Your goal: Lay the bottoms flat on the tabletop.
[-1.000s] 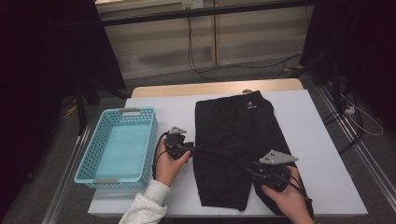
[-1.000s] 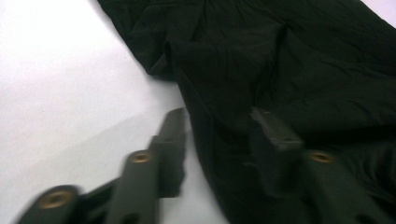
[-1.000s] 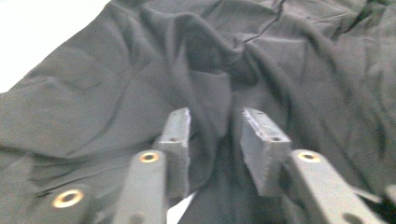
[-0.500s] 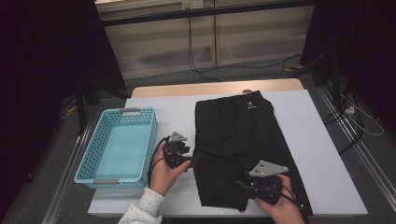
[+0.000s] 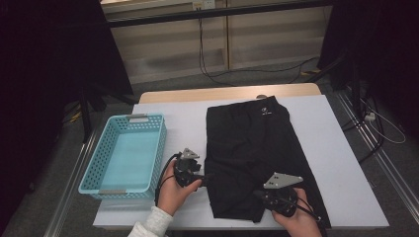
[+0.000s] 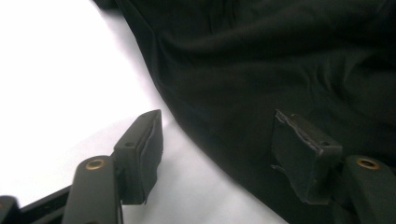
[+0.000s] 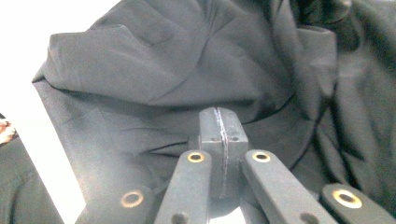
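Shorts [image 5: 257, 158], black, lie flat on the white table [image 5: 341, 163], waistband at the far end, hems toward the person; a turquoise basket [image 5: 123, 153] stands well to their left. From above, the left gripper [image 5: 203, 178] sits at the shorts' left edge and the right gripper [image 5: 258, 195] on the near hem, each in a hand.

Along the left gripper [image 6: 224, 149], the jaws stand apart and have just been closing a little; one pad is over bare table, the other over cloth, the shorts' edge between them unpinched.

Along the right gripper [image 7: 219, 135], the pads meet, pinching a fold of shorts [image 7: 154, 84].
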